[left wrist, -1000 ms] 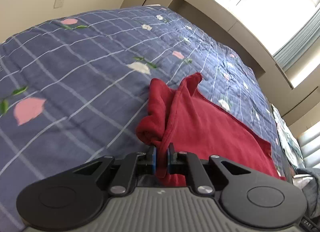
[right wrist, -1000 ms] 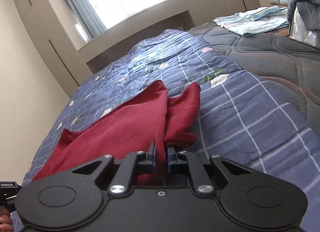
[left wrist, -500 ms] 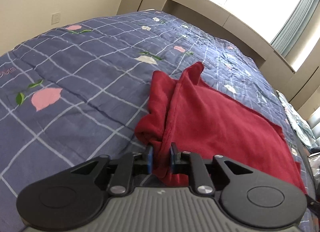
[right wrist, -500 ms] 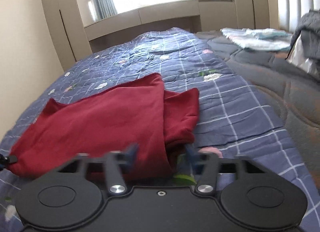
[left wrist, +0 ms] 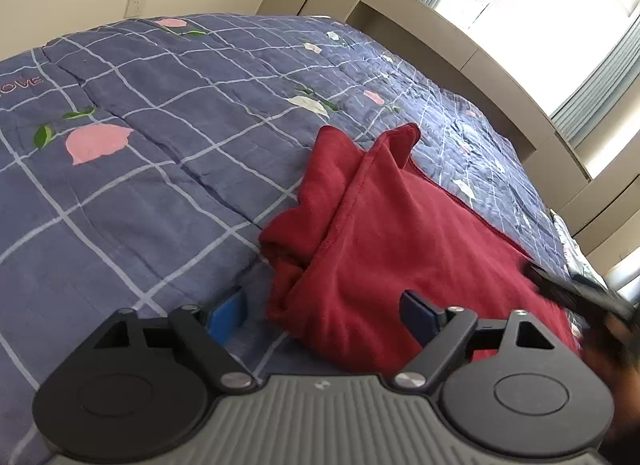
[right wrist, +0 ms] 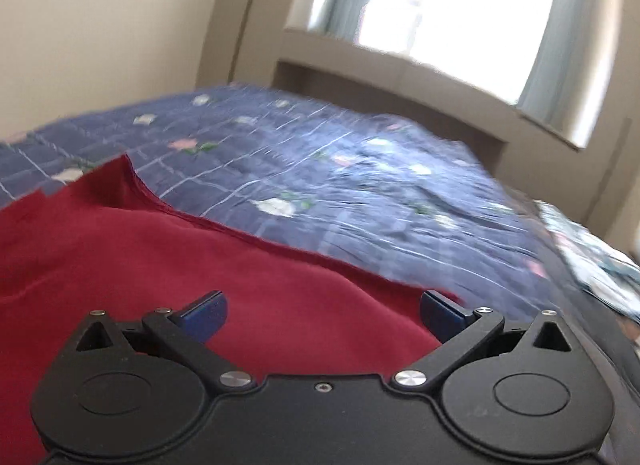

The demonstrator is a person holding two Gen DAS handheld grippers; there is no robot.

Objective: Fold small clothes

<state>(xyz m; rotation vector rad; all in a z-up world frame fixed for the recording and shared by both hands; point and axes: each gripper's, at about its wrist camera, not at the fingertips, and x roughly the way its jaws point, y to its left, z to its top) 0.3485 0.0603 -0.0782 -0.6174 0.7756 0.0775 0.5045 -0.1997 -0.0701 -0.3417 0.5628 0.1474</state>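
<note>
A dark red garment (left wrist: 400, 241) lies on the blue checked quilt (left wrist: 160, 153), folded over with a bunched sleeve at its left edge. My left gripper (left wrist: 324, 315) is open, its jaws wide apart, just behind the garment's near left corner and holding nothing. In the right wrist view the red garment (right wrist: 180, 265) fills the lower left. My right gripper (right wrist: 322, 309) is open above it, empty. The right view is blurred by motion.
The quilt (right wrist: 340, 169) with pink and white flowers covers the bed. A window ledge and wall (left wrist: 460, 37) run behind the bed. Folded pale clothes (right wrist: 592, 261) lie at the far right. A dark blurred shape (left wrist: 580, 297) shows at the garment's right edge.
Both grippers have opened and let go of the red garment, which now lies on the quilt. The right gripper has swung left over the cloth.
</note>
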